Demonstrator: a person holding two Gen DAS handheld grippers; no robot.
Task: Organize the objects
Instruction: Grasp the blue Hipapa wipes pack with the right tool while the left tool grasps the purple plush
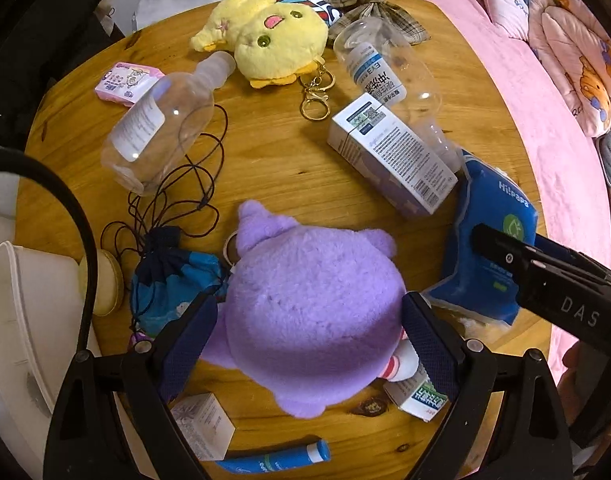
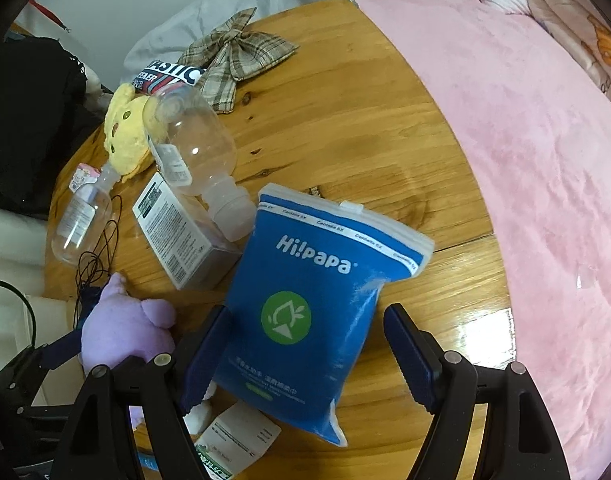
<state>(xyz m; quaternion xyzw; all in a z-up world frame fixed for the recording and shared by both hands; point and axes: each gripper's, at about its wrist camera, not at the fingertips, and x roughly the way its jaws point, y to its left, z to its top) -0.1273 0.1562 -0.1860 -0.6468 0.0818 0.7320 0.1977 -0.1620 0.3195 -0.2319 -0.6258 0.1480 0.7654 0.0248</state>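
Count on the wooden table [image 1: 273, 160]: two plush toys, two clear bottles, and one blue wipes pack [image 2: 305, 312]. The left gripper [image 1: 309, 336] is spread wide around the purple plush [image 1: 309, 320], pads at its sides; can't tell if they're touching. The yellow plush [image 1: 273, 40] sits at 12 o'clock. The right gripper [image 2: 305, 360] is spread around the pack, right pad apart from it. A white box [image 1: 393, 160] crowds the pack at 10 o'clock. Only the left view shows the black cord [image 1: 185, 184] and drawstring pouch [image 1: 169, 280].

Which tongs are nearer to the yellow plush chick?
Left. The left tongs straddle the purple plush, mid-table before the yellow plush chick. The right tongs, around the blue wipes pack, sit farther off.
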